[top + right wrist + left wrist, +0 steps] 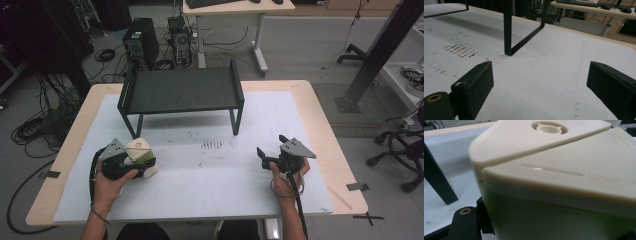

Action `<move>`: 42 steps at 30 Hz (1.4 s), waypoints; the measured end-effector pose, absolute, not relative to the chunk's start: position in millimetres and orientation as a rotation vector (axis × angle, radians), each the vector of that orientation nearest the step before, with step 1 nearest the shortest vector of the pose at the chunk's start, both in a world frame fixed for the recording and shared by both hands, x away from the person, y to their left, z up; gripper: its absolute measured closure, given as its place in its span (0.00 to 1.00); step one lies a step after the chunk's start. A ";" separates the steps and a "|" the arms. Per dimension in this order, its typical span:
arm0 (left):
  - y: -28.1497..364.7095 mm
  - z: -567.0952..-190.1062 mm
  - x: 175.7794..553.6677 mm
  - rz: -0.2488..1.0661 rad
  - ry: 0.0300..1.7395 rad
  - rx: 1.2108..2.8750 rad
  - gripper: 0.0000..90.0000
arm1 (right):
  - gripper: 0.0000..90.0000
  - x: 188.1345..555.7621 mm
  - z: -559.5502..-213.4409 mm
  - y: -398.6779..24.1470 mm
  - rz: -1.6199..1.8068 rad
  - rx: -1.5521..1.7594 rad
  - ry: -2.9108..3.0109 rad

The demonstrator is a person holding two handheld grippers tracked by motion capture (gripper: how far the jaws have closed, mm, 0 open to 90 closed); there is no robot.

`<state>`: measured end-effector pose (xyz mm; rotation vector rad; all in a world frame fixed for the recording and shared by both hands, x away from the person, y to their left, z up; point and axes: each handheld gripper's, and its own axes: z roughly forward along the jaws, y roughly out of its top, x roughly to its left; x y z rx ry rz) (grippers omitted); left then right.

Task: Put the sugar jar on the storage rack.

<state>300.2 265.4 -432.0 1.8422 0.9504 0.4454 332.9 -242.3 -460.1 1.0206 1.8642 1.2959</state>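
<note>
A cream, lidded container (141, 151) with a pale green lower body rests on the white mat at the front left. My left gripper (139, 161) is shut on it, held by a hand. Up close, the container (554, 177) has a round boss on its angled lid, and one black jaw presses its lower left side. At the front right, my right gripper (271, 144) is held just above the mat. In its own view the right gripper (539, 75) stands open with only bare mat between the jaws.
A low black metal shelf (180, 90) stands at the back middle of the white mat (215, 185); one of its legs (508, 37) is ahead of the right gripper. Small brown marks (211, 145) dot the mat's middle. Cables, a computer and a desk lie beyond the table.
</note>
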 end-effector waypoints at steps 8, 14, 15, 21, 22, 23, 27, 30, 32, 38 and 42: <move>264.4 -431.5 300.1 0.448 0.957 1.846 0.29 | 0.08 332.9 -460.1 -242.3 1.297 1.020 1.862; 264.6 -430.6 300.9 0.441 0.963 1.849 0.29 | 0.08 332.8 -460.0 -242.5 1.297 1.021 1.860; 264.6 -430.7 300.8 0.442 0.963 1.848 0.29 | 0.08 332.8 -460.0 -242.5 1.297 1.020 1.860; 264.6 -430.4 301.1 0.438 0.968 1.848 0.29 | 0.08 332.7 -460.0 -242.7 1.298 1.021 1.859; 264.6 -430.4 301.0 0.439 0.967 1.849 0.29 | 0.08 332.7 -460.0 -242.7 1.298 1.021 1.858; 264.5 -430.5 301.0 0.439 0.966 1.847 0.29 | 0.08 332.7 -460.0 -242.8 1.299 1.021 1.858; 264.8 -430.7 301.0 0.439 0.966 1.845 0.29 | 0.08 332.7 -460.0 -242.8 1.299 1.021 1.857; 265.0 -430.5 301.4 0.436 0.968 1.844 0.29 | 0.08 332.7 -459.9 -242.9 1.299 1.021 1.857; 265.1 -430.4 301.5 0.435 0.969 1.845 0.29 | 0.08 332.6 -459.9 -242.8 1.299 1.021 1.857; 265.1 -430.3 301.6 0.435 0.971 1.844 0.29 | 0.08 332.7 -460.0 -242.8 1.298 1.022 1.857; 264.9 -430.3 301.5 0.437 0.972 1.844 0.29 | 0.08 332.7 -460.0 -242.7 1.298 1.021 1.858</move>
